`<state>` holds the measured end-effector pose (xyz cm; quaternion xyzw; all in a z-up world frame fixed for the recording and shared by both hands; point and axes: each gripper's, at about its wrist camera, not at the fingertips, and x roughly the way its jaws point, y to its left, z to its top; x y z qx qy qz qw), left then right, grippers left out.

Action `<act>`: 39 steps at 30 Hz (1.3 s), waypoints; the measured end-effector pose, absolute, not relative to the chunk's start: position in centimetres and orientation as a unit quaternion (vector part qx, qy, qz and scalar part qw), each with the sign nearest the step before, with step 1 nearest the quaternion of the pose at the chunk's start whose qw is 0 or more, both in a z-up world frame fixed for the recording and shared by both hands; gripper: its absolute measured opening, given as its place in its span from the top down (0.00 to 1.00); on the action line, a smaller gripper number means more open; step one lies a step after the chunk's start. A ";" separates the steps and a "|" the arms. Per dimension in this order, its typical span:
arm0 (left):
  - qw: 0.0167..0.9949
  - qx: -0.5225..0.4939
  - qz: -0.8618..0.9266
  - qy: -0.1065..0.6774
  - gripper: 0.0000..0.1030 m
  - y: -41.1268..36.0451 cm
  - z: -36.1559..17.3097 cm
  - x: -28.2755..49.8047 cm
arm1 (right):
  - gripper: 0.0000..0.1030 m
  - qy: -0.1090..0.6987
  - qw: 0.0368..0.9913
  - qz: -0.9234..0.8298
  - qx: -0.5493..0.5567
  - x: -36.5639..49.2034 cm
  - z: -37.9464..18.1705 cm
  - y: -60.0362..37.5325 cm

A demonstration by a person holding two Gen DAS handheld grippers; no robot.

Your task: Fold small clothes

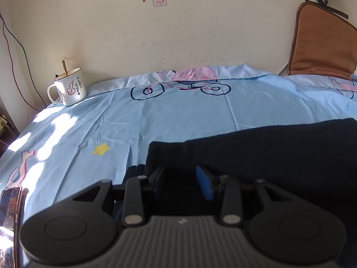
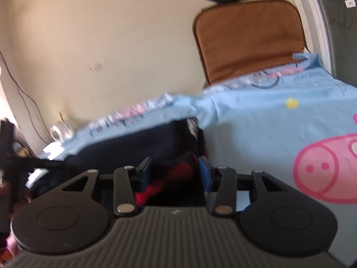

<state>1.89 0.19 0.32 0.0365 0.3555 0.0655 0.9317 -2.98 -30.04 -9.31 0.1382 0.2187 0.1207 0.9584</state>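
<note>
Your right gripper stands wide around the dark clothes; your left gripper, narrow, might drag the fold loose.

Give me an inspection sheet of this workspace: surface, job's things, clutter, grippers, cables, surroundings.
Surface: light blue cartoon-print bedsheet, creased, sunlit at its left end.
Job's things: dark garment lying flat on the sheet; red fabric shows at its near end in the right wrist view.
Clutter: white mug with a stick in it, at the sheet's edge by the wall.
Grippers: left gripper with jaws apart over the garment's near edge; right gripper open, red fabric between its jaws.
Cables: thin cables hanging down the wall left of the mug.
Surroundings: cream wall; brown cushion leaning against it.
</note>
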 end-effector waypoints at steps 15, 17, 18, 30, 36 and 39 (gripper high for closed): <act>0.931 0.042 0.066 0.356 0.67 0.2 0.3 2.0 | 0.28 0.207 0.895 0.141 0.369 -5.5 -10.6 -37.3; 0.931 0.041 0.065 0.356 0.67 0.2 0.3 2.0 | 0.28 0.212 0.884 0.147 0.389 -5.5 -10.9 -37.7; 0.931 0.040 0.065 0.356 0.67 0.3 0.3 1.9 | 0.28 0.217 0.884 0.146 0.387 -5.4 -10.8 -37.6; 0.939 -0.045 -0.018 0.341 0.36 1.4 3.7 0.4 | 0.27 0.259 0.892 0.154 0.337 -2.4 -9.7 -34.6; 0.921 -0.076 -0.072 0.376 0.39 0.9 3.3 2.2 | 0.48 0.276 0.901 0.170 0.287 -0.3 -9.2 -32.1; 0.910 -0.099 -0.123 0.384 0.37 0.9 4.8 3.1 | 0.61 0.283 0.894 0.178 0.299 -0.1 -8.8 -31.5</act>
